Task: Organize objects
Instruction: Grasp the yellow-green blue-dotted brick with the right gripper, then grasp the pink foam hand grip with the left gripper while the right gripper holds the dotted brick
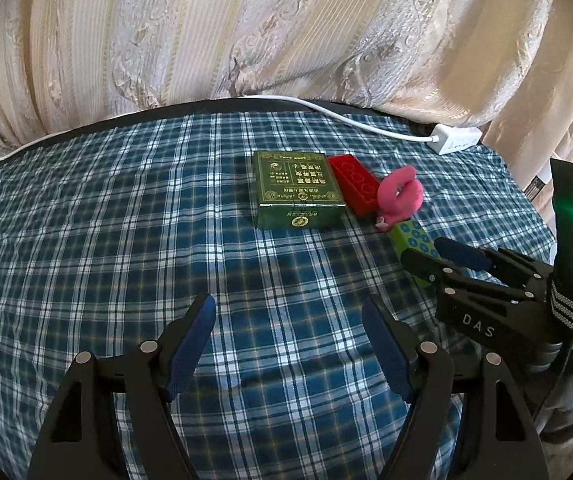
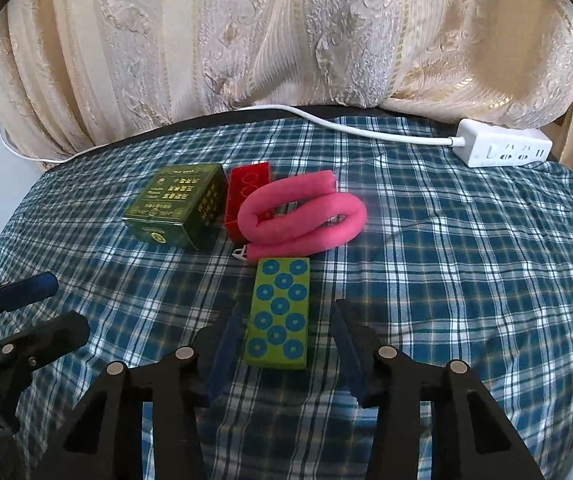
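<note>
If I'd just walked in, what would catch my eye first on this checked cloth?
Probably the bright pink foam loop, curled mid-table against a red brick and beside a dark green box. Just in front lies a green block with blue circles, with the right gripper straddling its near end, a gap showing on one side. The left gripper hangs open over bare cloth.

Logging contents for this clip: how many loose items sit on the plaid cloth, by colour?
Green: 2, the dark green box and the light green block with blue dots
Red: 1, the red brick
Pink: 1, the pink foam roll
White: 1, the power strip
Total: 5
</note>
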Motion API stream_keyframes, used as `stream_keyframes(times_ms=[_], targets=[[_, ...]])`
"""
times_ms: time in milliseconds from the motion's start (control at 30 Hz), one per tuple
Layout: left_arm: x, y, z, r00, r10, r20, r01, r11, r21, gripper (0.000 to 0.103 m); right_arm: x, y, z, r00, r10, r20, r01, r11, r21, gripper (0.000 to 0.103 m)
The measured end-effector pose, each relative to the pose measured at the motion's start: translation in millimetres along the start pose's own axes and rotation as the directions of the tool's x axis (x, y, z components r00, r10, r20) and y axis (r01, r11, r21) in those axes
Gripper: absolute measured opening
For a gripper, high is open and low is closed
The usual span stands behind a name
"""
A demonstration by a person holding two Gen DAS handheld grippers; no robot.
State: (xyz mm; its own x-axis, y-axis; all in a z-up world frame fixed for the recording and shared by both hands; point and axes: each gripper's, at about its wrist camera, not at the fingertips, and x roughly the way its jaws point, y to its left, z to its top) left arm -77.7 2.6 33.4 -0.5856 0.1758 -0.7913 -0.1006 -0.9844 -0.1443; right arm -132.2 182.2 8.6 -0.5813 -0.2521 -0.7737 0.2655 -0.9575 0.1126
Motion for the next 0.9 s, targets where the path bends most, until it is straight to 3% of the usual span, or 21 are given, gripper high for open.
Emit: stream_keyframes(times_ms=[267, 567, 900], targets=[[3, 0, -1, 1.000, 0.001, -0.004, -0.001, 1.000, -0.002, 0.077, 0, -4, 1, 1.000, -0.025, 0.001, 0.025, 1.000, 0.003, 0.031], [5, -5, -1, 1.000, 0.002, -0.006, -0.002, 1.000, 0.012, 0.077, -12, -18, -11, 1.000, -0.028, 0.009, 0.028, 0.999, 0.043, 0.031], [7, -29, 9, 1.000, 0.010, 0.016, -0.011, 0.995, 0.095, 0.077, -42, -37, -40, 0.999, -0.032, 0.026, 0.029, 0.994, 0.109, 0.031]])
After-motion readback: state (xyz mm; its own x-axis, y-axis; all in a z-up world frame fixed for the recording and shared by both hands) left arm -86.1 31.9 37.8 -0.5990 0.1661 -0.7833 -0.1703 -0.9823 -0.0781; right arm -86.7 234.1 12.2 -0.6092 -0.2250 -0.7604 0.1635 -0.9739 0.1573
